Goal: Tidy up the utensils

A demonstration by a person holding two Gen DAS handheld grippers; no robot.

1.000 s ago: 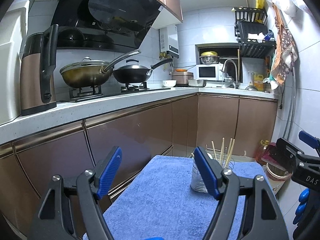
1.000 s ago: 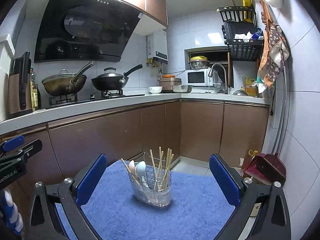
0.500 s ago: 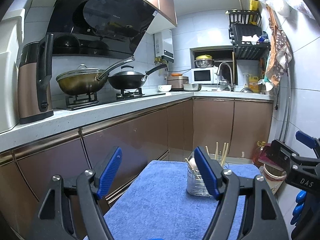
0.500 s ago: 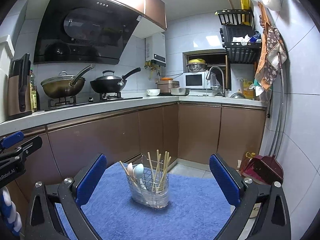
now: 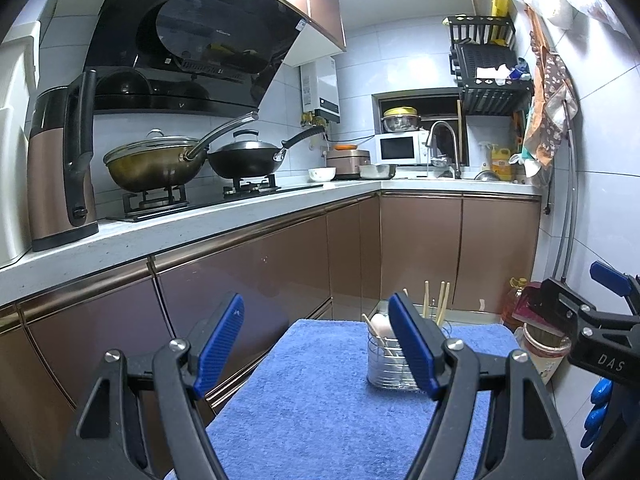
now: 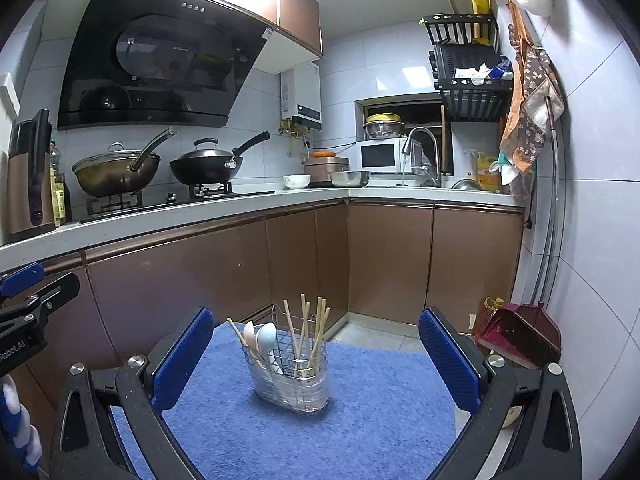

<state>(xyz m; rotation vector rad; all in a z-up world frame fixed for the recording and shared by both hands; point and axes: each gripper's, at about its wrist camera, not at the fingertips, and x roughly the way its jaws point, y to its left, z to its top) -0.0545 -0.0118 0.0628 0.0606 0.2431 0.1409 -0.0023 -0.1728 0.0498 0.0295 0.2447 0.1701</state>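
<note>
- The left gripper (image 5: 316, 344) hangs over the near end of the blue towel (image 5: 304, 408), blue pads spread wide, nothing between them.
- The utensil holder (image 5: 386, 364) stands ahead and to its right, partly hidden behind the right-hand pad.
- Over on the other side, the right gripper (image 6: 316, 356) is just as wide open and empty, and the same utensil holder (image 6: 290, 376) stands upright dead ahead, framed between its two pads but well clear of both.
- In the holder: wooden chopsticks (image 6: 310, 332) fan upward on the side nearer the right pad (how many, hard to count), and two pale spoons (image 6: 260, 336) lean toward the left pad.
- The holder is a wire basket in a clear shell, resting on the blue towel (image 6: 360, 420).
- Beyond both grippers run brown cabinets (image 6: 224, 264) under a white counter (image 6: 180, 216).
- Up on the stove, ahead and left, sit a brass-coloured wok (image 6: 116, 174) and a black wok (image 6: 206, 168).
- Far right of the right gripper, a dark red dustpan (image 6: 520, 332) leans at the wall.
</note>
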